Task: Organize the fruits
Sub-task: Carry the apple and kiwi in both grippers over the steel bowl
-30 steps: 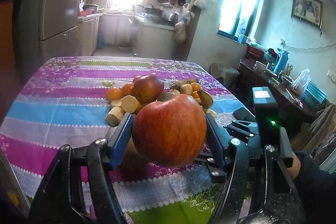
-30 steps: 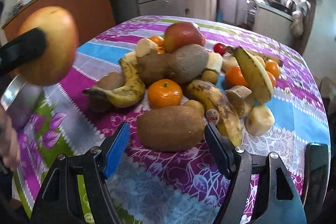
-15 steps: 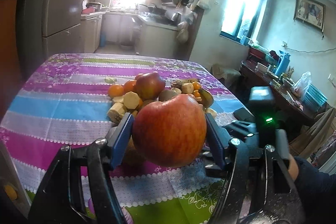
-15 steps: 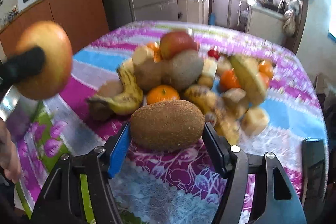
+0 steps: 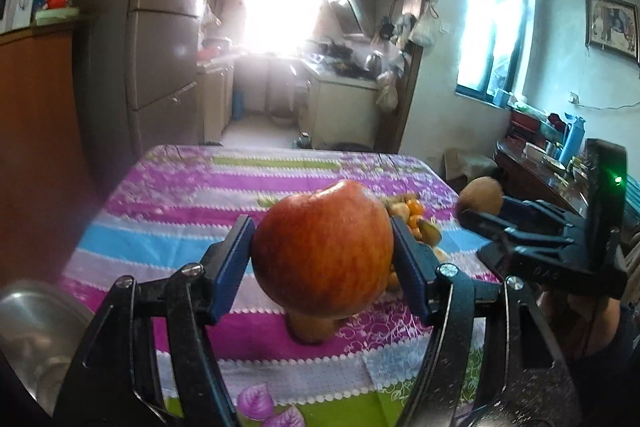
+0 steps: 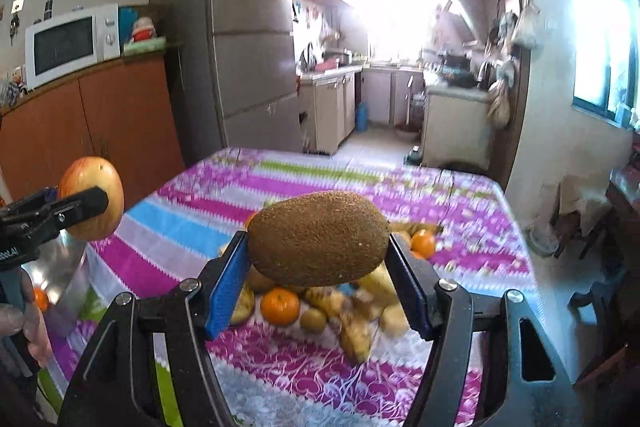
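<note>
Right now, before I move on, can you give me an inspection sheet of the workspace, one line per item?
Surface: table under a striped cloth.
Job's things: apple and kiwi both held in the air; fruit pile on the cloth.
Clutter: metal bowl at the near left edge.
Grippers: left gripper shut on the apple; right gripper shut on the kiwi.
Cables: nothing seen.
Surroundings: fridge, microwave, kitchen behind.

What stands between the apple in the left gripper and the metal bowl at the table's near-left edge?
Nothing visible does. The apple hangs in the left gripper above the tablecloth, the metal bowl sits low to its left, and the fruit pile lies off to the right.
</note>
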Demonstrator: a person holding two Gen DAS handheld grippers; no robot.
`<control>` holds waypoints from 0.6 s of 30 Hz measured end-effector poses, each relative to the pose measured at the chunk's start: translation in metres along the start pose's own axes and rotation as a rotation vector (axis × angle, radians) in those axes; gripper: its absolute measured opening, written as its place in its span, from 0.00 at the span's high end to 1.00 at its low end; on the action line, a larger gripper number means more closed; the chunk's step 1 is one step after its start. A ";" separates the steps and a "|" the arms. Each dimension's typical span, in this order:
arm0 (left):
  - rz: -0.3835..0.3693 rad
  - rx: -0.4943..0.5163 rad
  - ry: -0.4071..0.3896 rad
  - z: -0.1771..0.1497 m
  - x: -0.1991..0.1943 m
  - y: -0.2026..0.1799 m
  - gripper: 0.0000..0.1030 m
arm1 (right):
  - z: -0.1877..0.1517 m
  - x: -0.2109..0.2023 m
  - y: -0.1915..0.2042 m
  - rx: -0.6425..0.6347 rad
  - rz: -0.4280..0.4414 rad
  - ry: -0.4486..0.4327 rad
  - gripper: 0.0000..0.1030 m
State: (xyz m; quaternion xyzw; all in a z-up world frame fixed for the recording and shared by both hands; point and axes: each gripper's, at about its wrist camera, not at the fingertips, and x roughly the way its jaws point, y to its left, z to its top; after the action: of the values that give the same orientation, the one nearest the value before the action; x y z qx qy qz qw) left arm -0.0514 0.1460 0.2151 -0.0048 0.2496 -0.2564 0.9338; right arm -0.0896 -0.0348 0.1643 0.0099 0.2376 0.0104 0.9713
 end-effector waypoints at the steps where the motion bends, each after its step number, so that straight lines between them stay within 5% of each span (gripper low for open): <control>1: 0.005 0.002 -0.007 0.002 -0.003 0.002 0.34 | 0.005 -0.003 0.000 0.000 0.000 -0.009 0.31; 7: 0.048 0.006 -0.016 0.009 -0.024 0.016 0.34 | 0.033 -0.018 0.028 -0.042 0.083 -0.029 0.31; 18: 0.168 -0.053 0.026 0.002 -0.080 0.080 0.34 | 0.066 0.003 0.150 -0.162 0.482 0.096 0.31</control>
State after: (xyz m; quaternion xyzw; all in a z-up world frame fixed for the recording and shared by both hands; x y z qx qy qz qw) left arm -0.0717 0.2539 0.2432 -0.0051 0.2680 -0.1707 0.9482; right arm -0.0592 0.1143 0.2252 -0.0120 0.2726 0.2610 0.9260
